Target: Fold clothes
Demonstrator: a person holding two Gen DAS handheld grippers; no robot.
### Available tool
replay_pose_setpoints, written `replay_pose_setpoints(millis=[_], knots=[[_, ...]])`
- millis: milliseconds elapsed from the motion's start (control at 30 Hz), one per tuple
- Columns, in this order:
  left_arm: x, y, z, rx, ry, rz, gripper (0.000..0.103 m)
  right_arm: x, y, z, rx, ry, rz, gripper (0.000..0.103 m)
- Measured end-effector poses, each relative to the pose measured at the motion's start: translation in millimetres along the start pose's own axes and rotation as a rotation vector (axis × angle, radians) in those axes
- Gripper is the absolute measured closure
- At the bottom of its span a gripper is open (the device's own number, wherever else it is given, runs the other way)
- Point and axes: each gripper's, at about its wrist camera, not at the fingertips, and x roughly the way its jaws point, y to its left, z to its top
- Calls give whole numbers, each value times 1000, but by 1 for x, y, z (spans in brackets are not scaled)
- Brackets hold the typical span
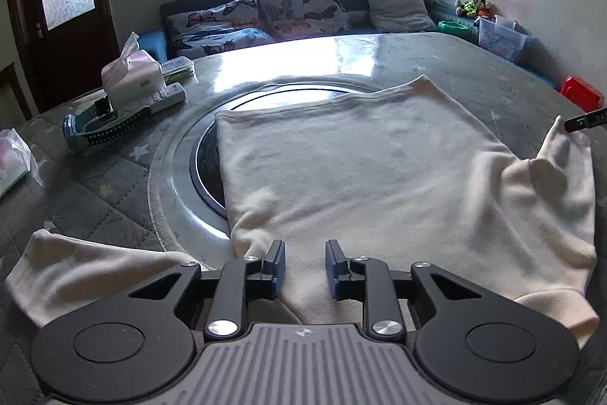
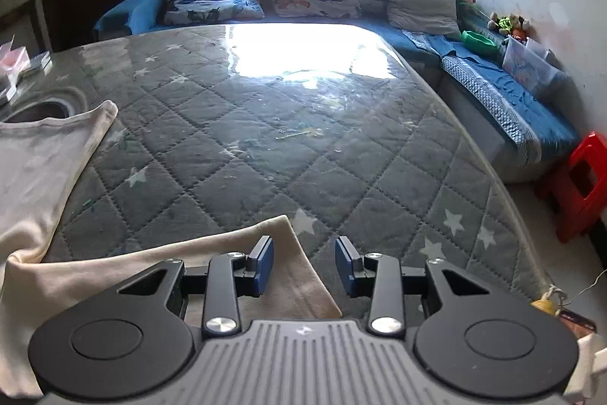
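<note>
A cream long-sleeved top [image 1: 360, 169] lies spread flat on the grey quilted table [image 1: 106, 192], partly over a round metal inset [image 1: 182, 177]. One sleeve [image 1: 76, 272] lies out to the left, the other [image 1: 561, 185] to the right. My left gripper [image 1: 304, 260] is open and empty, low over the top's near edge. In the right wrist view the top's body [image 2: 41, 169] is at left and a sleeve end [image 2: 273, 253] lies under my open, empty right gripper [image 2: 304, 259]. A tip of the right gripper [image 1: 586, 120] shows at the right edge of the left wrist view.
A tissue box [image 1: 131, 76], a remote [image 1: 159, 99] and a blue-and-black tool [image 1: 102, 128] lie at the table's far left. A sofa with butterfly cushions [image 1: 303, 6] stands behind. A red stool [image 2: 580, 181] stands beside the table's right edge. A glossy cover [image 2: 296, 55] shines at the far side.
</note>
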Motion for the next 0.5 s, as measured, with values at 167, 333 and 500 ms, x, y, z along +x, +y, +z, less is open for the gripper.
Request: replay_pose_setpoints(millis=[167, 333, 500], knots=[[0, -1, -1, 0, 3, 10, 76, 7, -1, 0, 28, -14, 45, 65], [1, -1, 0, -3, 1, 21, 72, 8, 1, -2, 32, -19, 78, 87], [2, -1, -1, 1, -3, 24, 71, -2, 16, -3, -91, -13, -36, 98]])
